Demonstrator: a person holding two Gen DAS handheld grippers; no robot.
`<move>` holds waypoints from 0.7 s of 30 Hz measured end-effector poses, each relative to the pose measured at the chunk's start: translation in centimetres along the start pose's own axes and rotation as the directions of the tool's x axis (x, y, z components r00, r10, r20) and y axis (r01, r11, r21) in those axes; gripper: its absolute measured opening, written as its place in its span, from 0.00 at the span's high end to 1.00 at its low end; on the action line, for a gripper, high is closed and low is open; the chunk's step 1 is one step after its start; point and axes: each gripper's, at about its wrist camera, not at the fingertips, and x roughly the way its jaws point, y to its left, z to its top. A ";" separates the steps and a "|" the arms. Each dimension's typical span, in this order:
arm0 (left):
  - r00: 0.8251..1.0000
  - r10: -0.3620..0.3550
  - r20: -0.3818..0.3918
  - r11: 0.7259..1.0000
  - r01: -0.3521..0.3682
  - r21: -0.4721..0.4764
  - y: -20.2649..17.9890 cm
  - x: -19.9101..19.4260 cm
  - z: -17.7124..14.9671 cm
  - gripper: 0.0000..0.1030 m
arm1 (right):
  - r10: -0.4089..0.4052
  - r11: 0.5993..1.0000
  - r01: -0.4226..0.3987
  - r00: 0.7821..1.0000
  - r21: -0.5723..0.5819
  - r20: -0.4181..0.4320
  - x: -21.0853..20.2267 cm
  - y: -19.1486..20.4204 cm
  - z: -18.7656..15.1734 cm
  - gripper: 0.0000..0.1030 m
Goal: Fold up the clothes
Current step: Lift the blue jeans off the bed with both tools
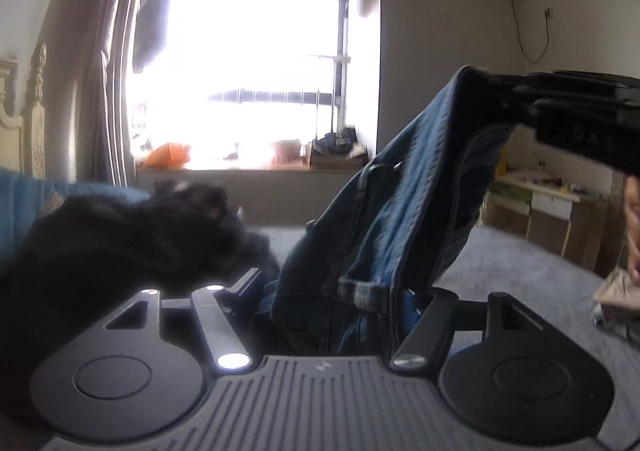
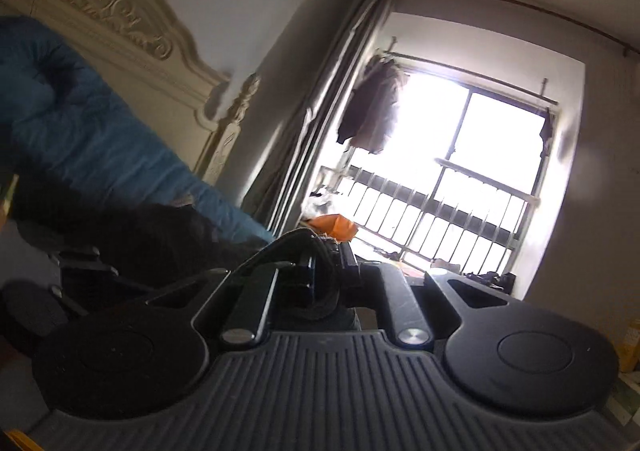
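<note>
Blue denim jeans [image 1: 396,219], hanging lifted off the grey bed surface, draped diagonally from a pinched top edge at upper right down to lower centre. Waistband and a belt loop visible near the bottom (seams and stitching show, fabric bunched there). Right wrist view shows only a dark pinched fold.

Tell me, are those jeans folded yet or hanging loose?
Hanging loose: the jeans dangle, bunched, from the right claw, pinched at their top edge above the bed.
</note>
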 end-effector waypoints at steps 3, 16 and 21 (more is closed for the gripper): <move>0.992 -0.018 -0.124 0.999 0.015 -0.028 1.3 -0.2 -3.0 0.34 | 0.070 0.997 -0.074 0.993 -0.034 -0.090 2.4 2.6 -2.5 0.91; 0.895 -0.152 -0.420 0.988 0.145 -0.050 -1.6 3.6 -13.4 0.19 | 0.157 0.987 -0.150 0.962 0.051 -0.223 6.6 4.9 -4.1 0.92; 0.899 -0.174 -0.402 0.984 0.149 -0.093 -3.4 5.4 -13.9 0.16 | 0.138 0.984 -0.108 0.966 0.145 -0.220 7.1 1.8 -4.6 0.92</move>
